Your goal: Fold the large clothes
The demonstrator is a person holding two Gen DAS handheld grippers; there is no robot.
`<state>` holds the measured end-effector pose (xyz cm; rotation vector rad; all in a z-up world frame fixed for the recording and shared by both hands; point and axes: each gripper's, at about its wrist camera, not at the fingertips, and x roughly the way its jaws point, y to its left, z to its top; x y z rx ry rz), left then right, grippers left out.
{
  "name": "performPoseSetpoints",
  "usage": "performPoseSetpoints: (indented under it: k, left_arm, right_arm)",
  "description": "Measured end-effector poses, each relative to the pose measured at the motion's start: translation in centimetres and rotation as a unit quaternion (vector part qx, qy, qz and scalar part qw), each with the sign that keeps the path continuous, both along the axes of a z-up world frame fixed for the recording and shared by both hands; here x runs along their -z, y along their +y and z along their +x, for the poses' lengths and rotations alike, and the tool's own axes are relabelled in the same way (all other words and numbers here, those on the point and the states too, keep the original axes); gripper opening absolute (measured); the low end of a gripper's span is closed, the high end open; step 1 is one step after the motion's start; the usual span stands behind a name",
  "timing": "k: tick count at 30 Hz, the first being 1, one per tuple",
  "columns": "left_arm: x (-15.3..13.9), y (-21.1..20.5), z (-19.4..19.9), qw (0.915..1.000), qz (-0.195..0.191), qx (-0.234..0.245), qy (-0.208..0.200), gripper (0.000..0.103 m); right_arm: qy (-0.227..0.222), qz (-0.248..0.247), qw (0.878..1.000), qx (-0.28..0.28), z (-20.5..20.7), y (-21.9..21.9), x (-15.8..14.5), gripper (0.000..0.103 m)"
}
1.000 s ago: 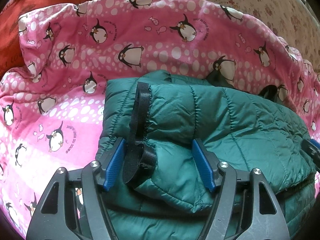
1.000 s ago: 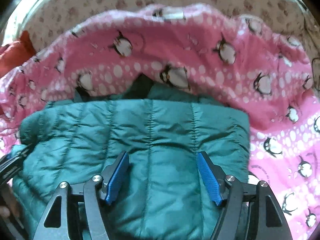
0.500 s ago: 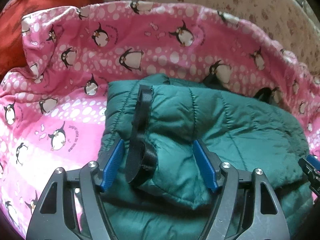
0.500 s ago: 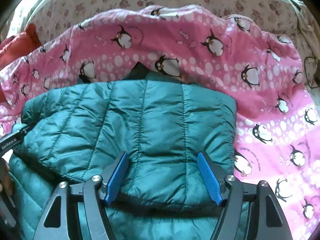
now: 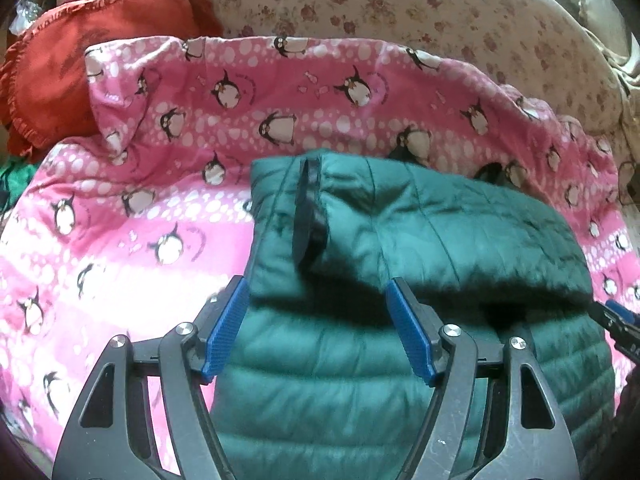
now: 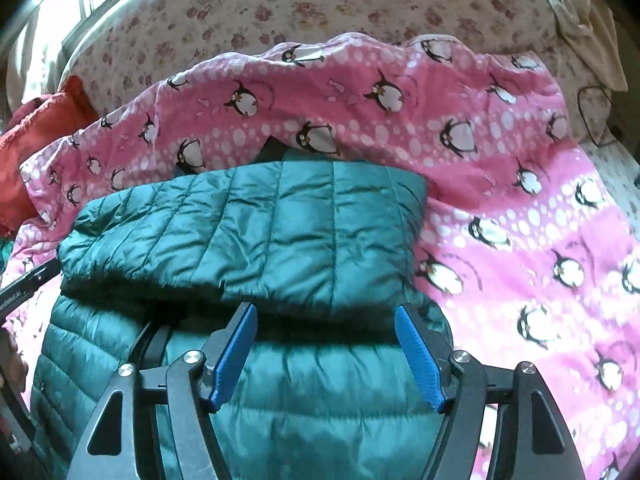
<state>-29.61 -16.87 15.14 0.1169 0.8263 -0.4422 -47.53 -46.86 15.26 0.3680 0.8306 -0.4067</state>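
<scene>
Covering the bed, pink penguin blanket (image 5: 168, 216), floral sheet (image 5: 400, 4) beyond

Penguin blanket (image 5: 168, 216), red cushion (image 5: 80, 56), floral sheet (image 5: 400, 4)

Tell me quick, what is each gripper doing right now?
Left gripper: open, holding nothing, above the green quilted puffer jacket.
Right gripper: open, holding nothing, above it too.

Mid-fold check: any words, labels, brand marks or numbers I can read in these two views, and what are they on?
Nothing can be read for certain.
Blanket: small curved lettering beside the penguins, too blurred to read.
Left gripper, seen at the right camera's edge: white print on its black finger, too small to read.
Jacket: no label or brand mark showing.
</scene>
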Motion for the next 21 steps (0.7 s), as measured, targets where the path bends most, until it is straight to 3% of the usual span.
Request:
performPoseSetpoints:
  k: [10,21]
  left_arm:
    - [1.3,3.1,-4.9,0.9997,0.000,0.002,0.026,0.072]
    - [2.4,5.5,-9.9,0.9997,0.018,0.000,0.015,0.072]
  right_arm:
    - [0.008,0.018,1.000,-0.015,-3.4,2.6,0.3,0.069]
    - [0.002,0.022,1.000,-0.012,-7.3,5.0,0.4,0.069]
